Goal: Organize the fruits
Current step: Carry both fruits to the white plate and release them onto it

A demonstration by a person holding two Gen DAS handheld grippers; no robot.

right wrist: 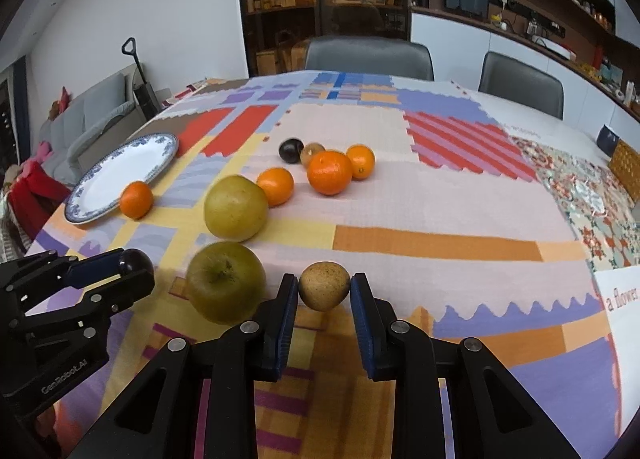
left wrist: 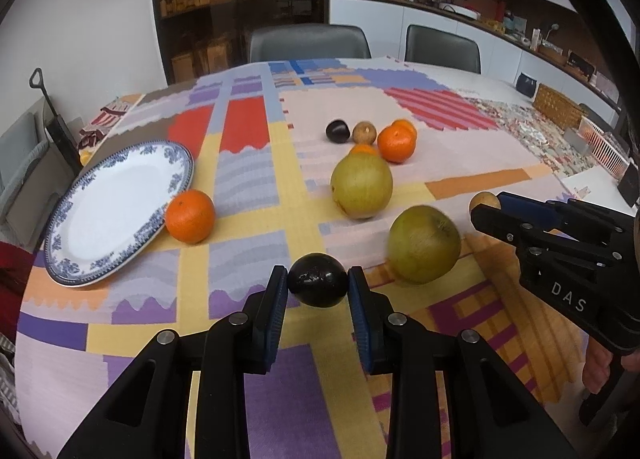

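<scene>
My left gripper [left wrist: 318, 285] is shut on a dark plum [left wrist: 317, 279], held over the near part of the table; it also shows in the right wrist view [right wrist: 136, 263]. My right gripper [right wrist: 324, 287] is shut on a small brown fruit [right wrist: 323, 285], which shows in the left wrist view [left wrist: 485, 203]. Two large green apples [left wrist: 424, 245] [left wrist: 361, 185] lie between the grippers and beyond. An orange [left wrist: 189, 216] touches the blue-rimmed white plate [left wrist: 112, 211] at the left. Further back lie several oranges [left wrist: 395, 143], another dark plum [left wrist: 337, 131] and a brown fruit [left wrist: 364, 132].
The table has a patchwork cloth [left wrist: 248, 179]. Two grey chairs [left wrist: 308, 43] stand at its far edge. A wicker box [left wrist: 558, 105] and a white basket [left wrist: 604, 147] sit at the far right. A sofa [right wrist: 80, 127] is beyond the left edge.
</scene>
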